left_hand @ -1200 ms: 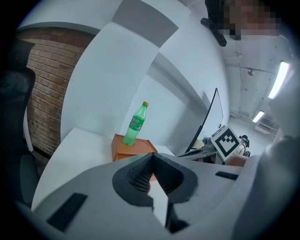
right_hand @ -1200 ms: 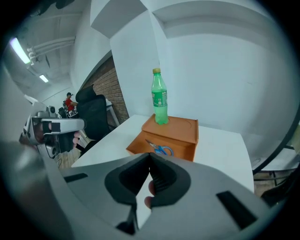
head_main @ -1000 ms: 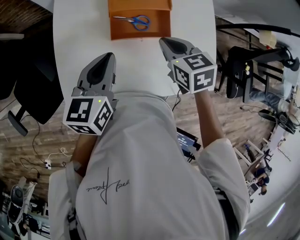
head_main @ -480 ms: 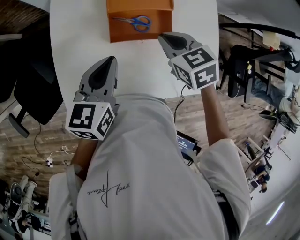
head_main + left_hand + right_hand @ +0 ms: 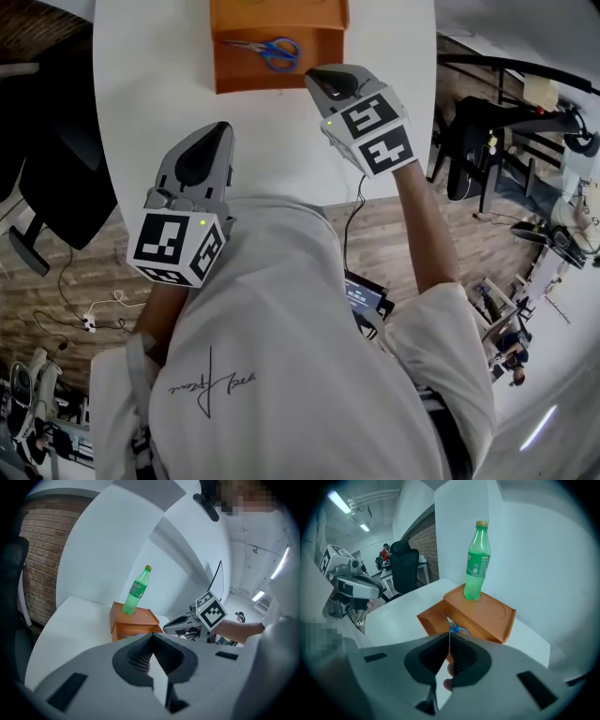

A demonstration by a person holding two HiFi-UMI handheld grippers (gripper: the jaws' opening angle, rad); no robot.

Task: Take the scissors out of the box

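Observation:
Blue-handled scissors (image 5: 269, 50) lie in the open front tray of an orange box (image 5: 230, 77) at the far side of the white table (image 5: 150, 94). The right gripper view shows the scissors (image 5: 457, 629) just beyond my right gripper (image 5: 449, 637). My right gripper (image 5: 323, 80) hovers by the tray's right front corner, clear of the scissors; its jaws are starting to open and nothing is between them. My left gripper (image 5: 211, 131) hangs back over the table's near edge, shut and empty (image 5: 152, 637).
A green plastic bottle (image 5: 477, 562) stands upright on the lid of the orange box (image 5: 487, 613); it shows too in the left gripper view as the bottle (image 5: 137, 590). A black office chair (image 5: 56, 187) stands left of the table. Cables lie on the wooden floor.
My right gripper has moved forward and down toward the box's tray and rolled at the wrist. My left gripper has hardly moved.

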